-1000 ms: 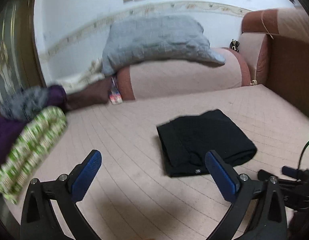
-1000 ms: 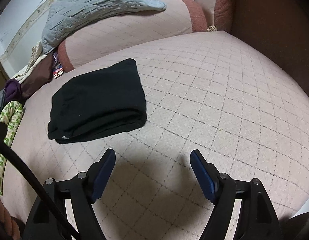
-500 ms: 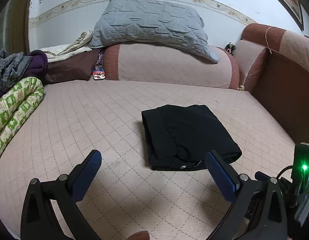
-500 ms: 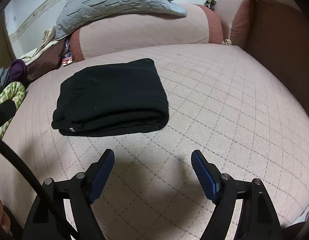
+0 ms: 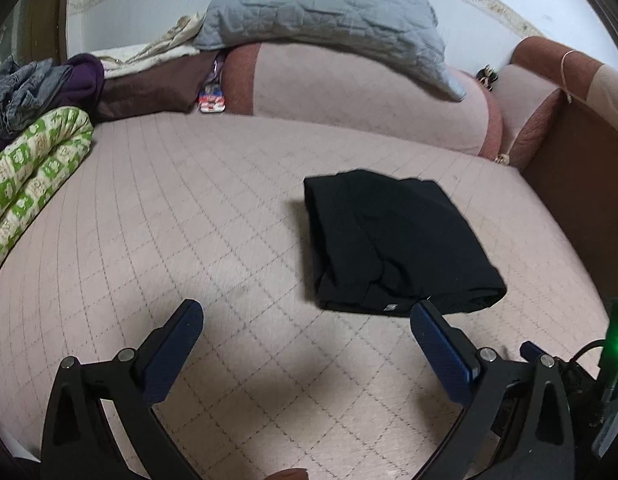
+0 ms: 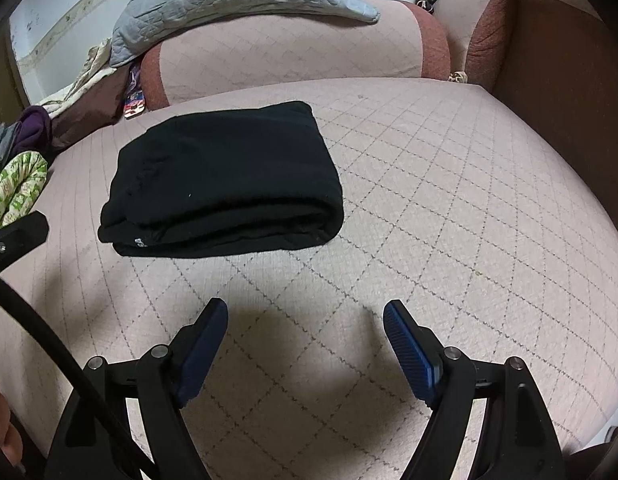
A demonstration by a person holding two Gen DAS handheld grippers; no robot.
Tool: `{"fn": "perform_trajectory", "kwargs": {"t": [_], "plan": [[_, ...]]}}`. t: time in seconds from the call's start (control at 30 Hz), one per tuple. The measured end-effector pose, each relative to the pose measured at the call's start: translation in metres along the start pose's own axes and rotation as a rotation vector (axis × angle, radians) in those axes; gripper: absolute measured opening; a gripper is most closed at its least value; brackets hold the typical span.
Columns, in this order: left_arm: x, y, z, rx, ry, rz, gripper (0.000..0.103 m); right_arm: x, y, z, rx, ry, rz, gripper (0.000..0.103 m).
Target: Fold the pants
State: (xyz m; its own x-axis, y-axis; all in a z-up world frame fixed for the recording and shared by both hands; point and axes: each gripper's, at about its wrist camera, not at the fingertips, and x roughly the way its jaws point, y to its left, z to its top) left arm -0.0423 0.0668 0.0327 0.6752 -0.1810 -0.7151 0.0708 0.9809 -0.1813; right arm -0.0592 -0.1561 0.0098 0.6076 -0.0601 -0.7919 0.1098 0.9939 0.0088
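Black pants (image 5: 393, 240) (image 6: 225, 178) lie folded into a compact stack on the pink quilted bed (image 5: 189, 220) (image 6: 449, 184). My left gripper (image 5: 307, 320) hovers open just short of the stack's near edge, its right pad close to the near right corner, nothing between the blue pads. My right gripper (image 6: 305, 316) is also open and empty, over bare quilt in front of and a little right of the stack. Neither gripper touches the pants.
A pink bolster (image 5: 361, 92) with a grey quilted blanket (image 5: 329, 4) lies at the head. Green patterned bedding (image 5: 33, 160) and purple and grey clothes (image 5: 37, 80) pile at the left. A brown bed frame (image 6: 557, 80) rises on the right. A black cable (image 6: 49, 344) crosses the right wrist view.
Both views have rolled and tilted down slightly, and the folded pants now sit closer to both grippers. The pants themselves have not moved; both grippers stay open.
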Motion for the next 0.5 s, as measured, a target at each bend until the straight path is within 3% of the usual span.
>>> {"fn": "perform_trajectory", "kwargs": {"t": [0.5], "plan": [[0.014, -0.004, -0.007, 0.040, 0.060, 0.034, 0.103, 0.005, 0.005, -0.003, -0.018, 0.009, -0.008, 0.085]]}}
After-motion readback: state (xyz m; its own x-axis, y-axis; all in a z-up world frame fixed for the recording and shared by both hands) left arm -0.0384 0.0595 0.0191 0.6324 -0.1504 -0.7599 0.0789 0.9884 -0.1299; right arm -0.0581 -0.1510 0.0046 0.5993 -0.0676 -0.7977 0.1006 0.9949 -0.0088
